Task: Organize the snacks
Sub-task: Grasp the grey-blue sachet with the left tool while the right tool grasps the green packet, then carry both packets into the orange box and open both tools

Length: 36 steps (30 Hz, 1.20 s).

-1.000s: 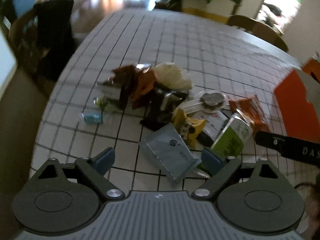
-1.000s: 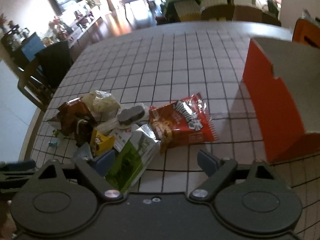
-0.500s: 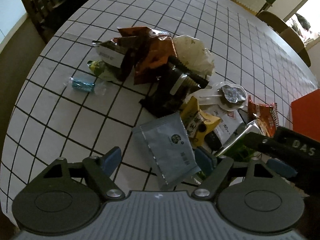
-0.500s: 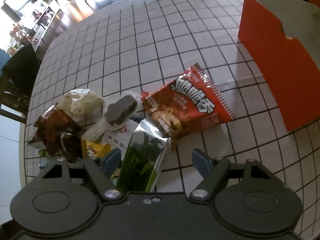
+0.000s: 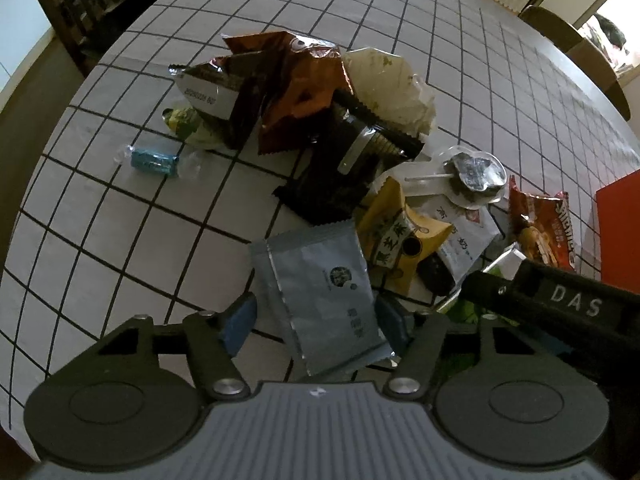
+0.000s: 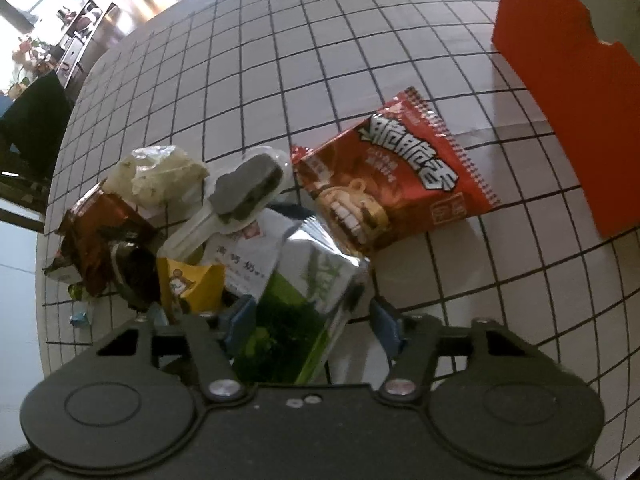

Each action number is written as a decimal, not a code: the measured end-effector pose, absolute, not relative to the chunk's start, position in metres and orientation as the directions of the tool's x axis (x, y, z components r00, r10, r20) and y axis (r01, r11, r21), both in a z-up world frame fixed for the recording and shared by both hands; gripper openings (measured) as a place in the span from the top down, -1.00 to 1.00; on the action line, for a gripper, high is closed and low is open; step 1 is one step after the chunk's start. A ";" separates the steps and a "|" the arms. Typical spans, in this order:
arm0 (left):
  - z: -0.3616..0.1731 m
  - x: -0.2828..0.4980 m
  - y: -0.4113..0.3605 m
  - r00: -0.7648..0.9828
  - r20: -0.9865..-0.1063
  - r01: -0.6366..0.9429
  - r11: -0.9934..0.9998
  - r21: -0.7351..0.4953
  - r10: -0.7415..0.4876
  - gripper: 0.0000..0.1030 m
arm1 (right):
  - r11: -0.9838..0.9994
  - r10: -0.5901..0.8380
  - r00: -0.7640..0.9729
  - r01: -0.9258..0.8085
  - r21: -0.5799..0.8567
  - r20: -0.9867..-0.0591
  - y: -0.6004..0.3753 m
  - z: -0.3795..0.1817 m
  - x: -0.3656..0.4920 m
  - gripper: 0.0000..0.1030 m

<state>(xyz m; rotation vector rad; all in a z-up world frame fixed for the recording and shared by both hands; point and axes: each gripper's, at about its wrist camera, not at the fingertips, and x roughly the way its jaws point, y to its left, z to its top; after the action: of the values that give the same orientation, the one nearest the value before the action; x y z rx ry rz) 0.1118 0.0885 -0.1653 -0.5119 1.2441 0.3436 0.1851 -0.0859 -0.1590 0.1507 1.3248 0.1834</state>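
Bare grid tablecloth (image 6: pixel 360 60) between snack pile (image 5: pixel 320 140) and orange box (image 6: pixel 560 80) — open room.

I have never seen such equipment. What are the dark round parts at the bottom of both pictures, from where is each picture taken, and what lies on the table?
There is no robot here. A person holds one two-finger claw in each hand, and a wide-angle camera on each claw looks forward along its fingers. The dark round parts are the claw's own body.

One picture is from the left claw. Its jaws have just been closing around a grey-blue packet, and they seem close to its edges; a firm grip I cannot confirm.

The other is from the right claw. Its jaws have also been closing, around a green and silver packet.

On the checked tablecloth lies a heap of snacks, among them a red bag. An orange box stands beside them.
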 end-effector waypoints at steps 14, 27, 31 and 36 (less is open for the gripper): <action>-0.164 0.100 0.092 0.307 -0.951 -0.520 0.833 -0.191 -0.027 0.08 | 0.950 0.310 0.272 -0.048 0.309 -0.911 -0.107 -0.155 0.177 0.46; -0.162 0.082 0.100 0.315 -0.948 -0.514 0.833 -0.204 -0.037 0.08 | 0.928 0.370 0.315 -0.083 0.363 -0.874 -0.106 -0.146 0.164 0.69; -0.157 0.076 0.098 0.331 -0.943 -0.496 0.842 -0.211 -0.041 0.08 | 0.928 0.369 0.331 -0.083 0.363 -0.868 -0.110 -0.140 0.156 0.69; -0.142 0.070 0.092 0.365 -0.930 -0.455 0.862 -0.224 -0.049 0.08 | 0.925 0.374 0.380 -0.088 0.369 -0.846 -0.118 -0.123 0.147 0.69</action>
<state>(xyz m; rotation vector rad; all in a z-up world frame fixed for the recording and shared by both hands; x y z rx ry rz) 0.0703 0.0920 -0.1423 -0.4931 1.1798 0.2751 0.1468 -0.1177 -0.1231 0.2823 1.1473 0.2996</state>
